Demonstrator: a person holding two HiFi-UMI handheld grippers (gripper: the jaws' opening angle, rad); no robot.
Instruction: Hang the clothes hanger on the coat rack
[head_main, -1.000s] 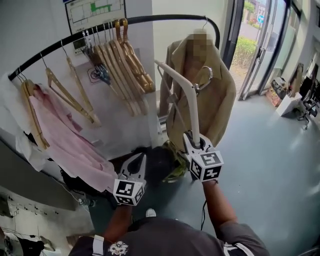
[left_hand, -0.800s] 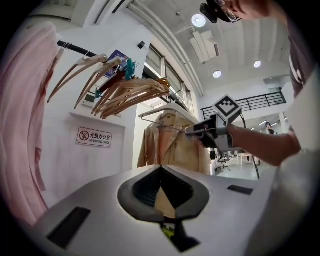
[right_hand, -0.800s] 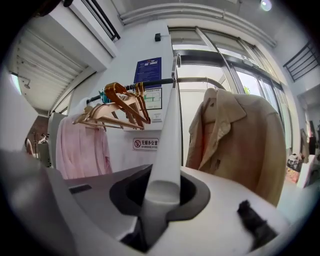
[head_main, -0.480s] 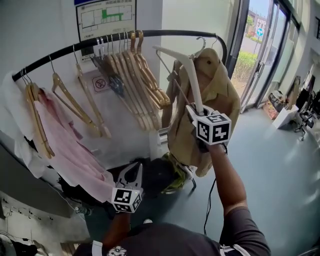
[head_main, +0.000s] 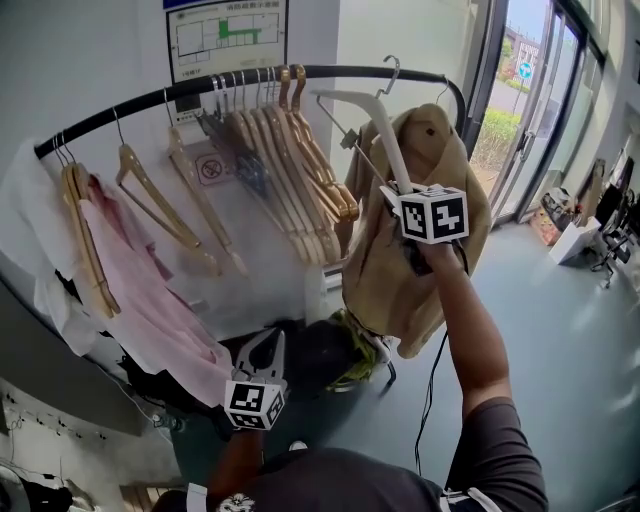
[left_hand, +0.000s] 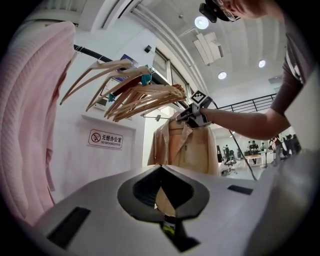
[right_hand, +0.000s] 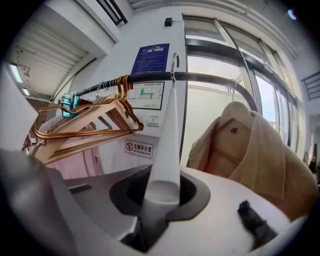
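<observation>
right gripper (right_hand: 162, 195) clamps smooth white hanger (right_hand: 167, 135) | hook (right_hand: 174, 61) perhaps over black rail (right_hand: 215, 78)

White wall (head_main: 90, 60), grey floor (head_main: 570, 340), glass doors (head_main: 520, 120)

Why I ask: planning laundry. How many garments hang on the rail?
2: pink shirt at the rail's left end, beige coat at its right. White cloth beyond the shirt may be another.
</observation>
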